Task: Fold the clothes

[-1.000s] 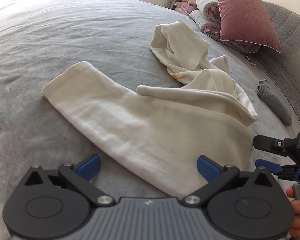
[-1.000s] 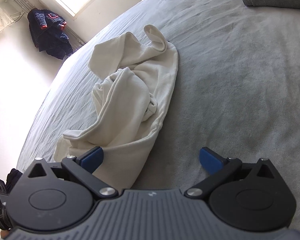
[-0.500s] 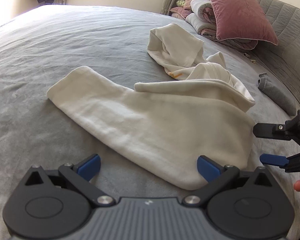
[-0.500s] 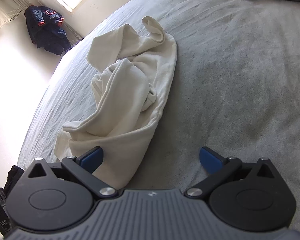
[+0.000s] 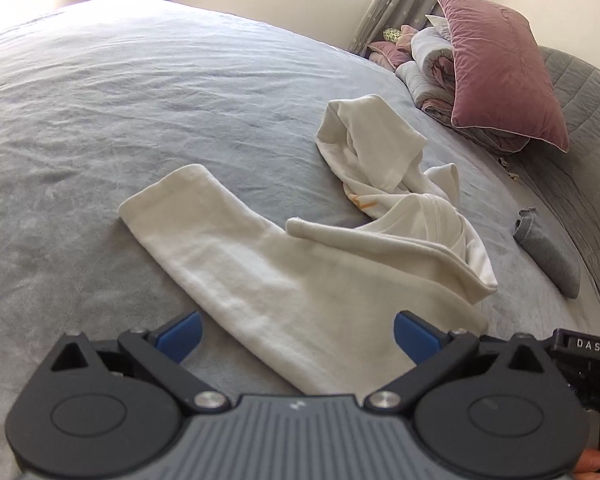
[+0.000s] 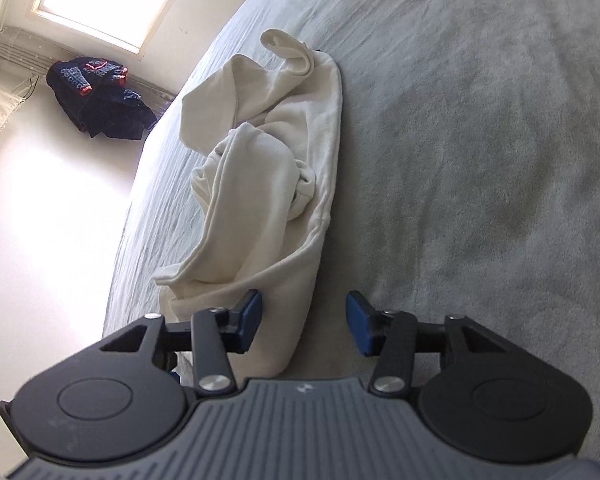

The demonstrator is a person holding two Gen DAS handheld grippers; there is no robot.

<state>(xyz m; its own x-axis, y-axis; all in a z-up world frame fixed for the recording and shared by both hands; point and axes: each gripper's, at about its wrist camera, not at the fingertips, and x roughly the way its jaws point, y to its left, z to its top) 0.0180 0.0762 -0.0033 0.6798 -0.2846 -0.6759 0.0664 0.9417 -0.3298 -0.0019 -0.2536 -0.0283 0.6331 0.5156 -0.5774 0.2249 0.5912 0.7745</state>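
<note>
Both tongs sit open over the cream garment [image 5: 300, 292]: left gripper [image 5: 296, 336] wide, right gripper [image 6: 303, 320] narrower. Honestly, pinching just the top layer probably drags it into a bunch.

Cream garment [image 5: 300, 288] soft matt knit; bedspread [image 5: 140, 100] grey plush; pillow [image 5: 500, 72] velvety

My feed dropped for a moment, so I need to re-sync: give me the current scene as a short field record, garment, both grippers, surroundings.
garment: cream garment, rumpled and unfolded on the grey bed
left gripper: jaws wide open, the garment's near edge between them, nothing gripped
right gripper: jaws open but narrower, straddling the garment's near corner
other items: pink pillow on rolled bedding, small grey cloth at the bed's edge, dark clothes by the window
fold progress: none visible
</note>
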